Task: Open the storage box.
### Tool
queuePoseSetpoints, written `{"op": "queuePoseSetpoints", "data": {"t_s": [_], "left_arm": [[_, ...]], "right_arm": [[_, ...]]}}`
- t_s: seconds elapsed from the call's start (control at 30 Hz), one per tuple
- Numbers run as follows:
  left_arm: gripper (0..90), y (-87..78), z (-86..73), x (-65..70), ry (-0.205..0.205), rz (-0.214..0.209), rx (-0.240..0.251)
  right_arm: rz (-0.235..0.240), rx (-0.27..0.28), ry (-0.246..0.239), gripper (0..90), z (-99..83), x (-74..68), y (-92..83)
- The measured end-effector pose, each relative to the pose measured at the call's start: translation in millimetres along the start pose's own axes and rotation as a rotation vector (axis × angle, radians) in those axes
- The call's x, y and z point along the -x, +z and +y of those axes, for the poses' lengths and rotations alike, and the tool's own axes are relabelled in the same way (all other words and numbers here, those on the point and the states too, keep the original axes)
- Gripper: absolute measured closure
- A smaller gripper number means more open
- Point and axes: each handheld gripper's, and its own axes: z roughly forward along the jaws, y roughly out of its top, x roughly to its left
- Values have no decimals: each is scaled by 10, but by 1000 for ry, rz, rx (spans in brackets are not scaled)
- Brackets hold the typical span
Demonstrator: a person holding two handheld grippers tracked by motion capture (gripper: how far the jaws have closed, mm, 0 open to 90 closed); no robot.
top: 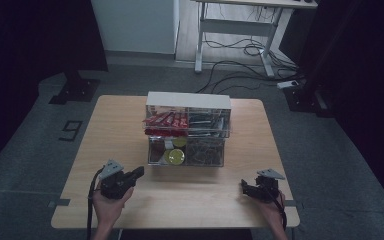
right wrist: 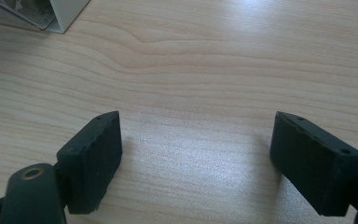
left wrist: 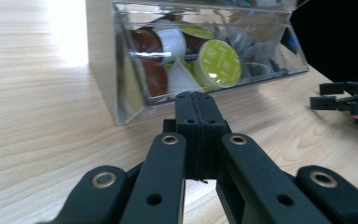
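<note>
My left gripper [top: 139,173] sits at the near left of the wooden table [top: 110,130], held in my left hand [top: 107,205], its tip pointing up and right toward the clear organiser box [top: 187,131]. In the left gripper view, its jaws are pressed flat together with nothing between them, and the tip hangs just short of the box's lower front wall [left wrist: 135,100], not touching it.

The box stands in the middle of the table, two tiers high with a white top. The upper tier holds red sachets [top: 166,119] on the left and dark packets [top: 207,121] on the right. The lower tier, seen close in the left gripper view, holds coffee capsules: a lime-green foil lid [left wrist: 216,63] faces me at the front, with brown and white capsules [left wrist: 161,44] piled to its left, and a compartment of dark wrapped items [left wrist: 256,56] to its right. What those items are I cannot tell.

My right gripper [top: 243,187] rests at the near right of the table in my right hand [top: 271,209], well apart from the box. In the right gripper view its jaws stand wide, only bare wood between them, and a corner of the box [right wrist: 58,16] shows at the upper left.
</note>
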Motion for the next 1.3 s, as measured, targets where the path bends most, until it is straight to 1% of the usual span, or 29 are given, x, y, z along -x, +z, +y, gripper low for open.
{"op": "queuePoseSetpoints", "data": {"t_s": [0.07, 0.1, 0.13, 0.17, 0.2, 0.23, 0.27, 0.37, 0.57, 0.67, 0.7, 0.9, 0.93, 0.97, 1.03, 1.17, 1.3], "left_arm": [[900, 12, 19, 19, 5, -6, -1], [900, 16, 47, 25, 3, -18, 2], [900, 16, 47, 25, 3, -18, 2], [900, 14, 90, 34, 4, -26, 9], [900, 14, 90, 34, 4, -26, 9], [900, 14, 139, 52, 6, -37, 17], [900, 14, 139, 52, 6, -37, 17], [900, 19, 226, 93, 17, -50, 23], [900, 27, 316, 131, 29, -61, 28], [900, 29, 367, 142, 31, -71, 33], [900, 35, 403, 151, 31, -80, 36], [899, 41, 490, 189, 43, -94, 43], [900, 39, 524, 207, 51, -100, 50], [900, 39, 524, 207, 51, -100, 50], [900, 31, 572, 224, 61, -99, 59], [900, 16, 642, 230, 52, -107, 65], [900, -3, 696, 250, 59, -111, 68]], "right_arm": [[-1, 1, 1, 170, -2, -2, -3], [-2, 1, 1, 170, -3, -2, -3], [-2, 1, 1, 170, -3, -2, -3], [-2, 1, 1, 170, -3, -3, -3], [-2, 1, 1, 170, -3, -3, -3], [-2, 1, 1, 171, -3, -3, -3], [-2, 1, 1, 171, -3, -3, -3], [-3, 1, 1, 171, -3, -3, -3], [-3, 1, 1, 170, -3, -3, -3], [-4, 1, 2, 172, -4, -4, -4], [-5, 1, 2, 173, -4, -4, -4], [-11, 5, 5, 189, -6, -2, -7], [-12, 5, 6, 191, -7, -3, -9], [-12, 5, 6, 191, -7, -3, -9], [-13, 5, 7, 191, -7, -4, -9], [-13, 5, 7, 192, -8, -6, -10], [-14, 5, 7, 193, -8, -7, -10]]}}
